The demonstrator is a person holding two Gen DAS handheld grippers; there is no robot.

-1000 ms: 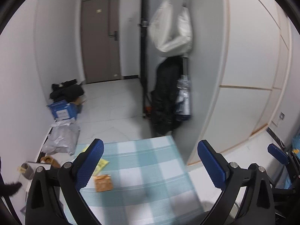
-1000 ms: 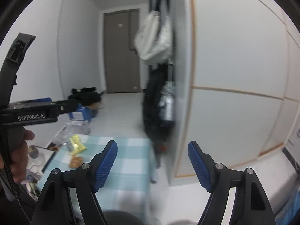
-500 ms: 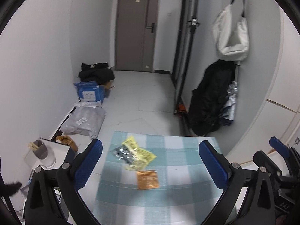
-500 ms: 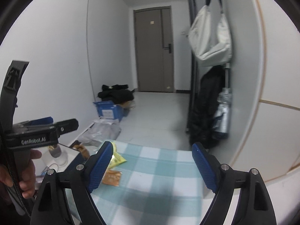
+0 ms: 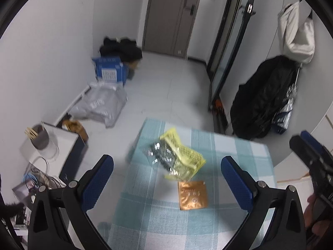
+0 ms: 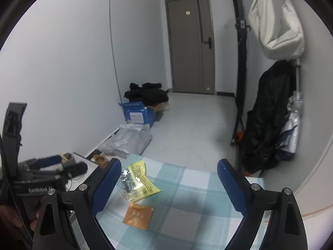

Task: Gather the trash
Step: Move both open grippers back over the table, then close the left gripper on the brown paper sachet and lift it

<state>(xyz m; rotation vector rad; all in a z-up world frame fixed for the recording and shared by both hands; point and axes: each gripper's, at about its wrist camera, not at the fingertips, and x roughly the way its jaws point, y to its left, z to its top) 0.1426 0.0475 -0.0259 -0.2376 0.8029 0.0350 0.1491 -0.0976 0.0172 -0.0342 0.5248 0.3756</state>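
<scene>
Left claw: jaws spread wide, nothing between them, held above the counter, which carries a teal-and-white checked cloth. Right claw: likewise wide open and holding nothing, also above the counter.

Trash on the counter, toward its far-left corner:
- yellow printed wrapper, crumpled, nearest the far edge.
- clear crinkled plastic wrapper with dark print, overlapping the yellow one on its left side; the two touch.
- orange foil sachet, flat, just on the near side of the yellow wrapper; the left wrist view does not settle whether their edges touch.

In the right wrist view the same three pieces sit just beside the claw's left finger: yellow wrapper, clear wrapper, orange sachet.

Surroundings: blue cardboard box and grey plastic mailer bag on the floor along the left wall; black clothing heap behind the box; brown door at the far end; white bag hanging above a black coat at right.
</scene>
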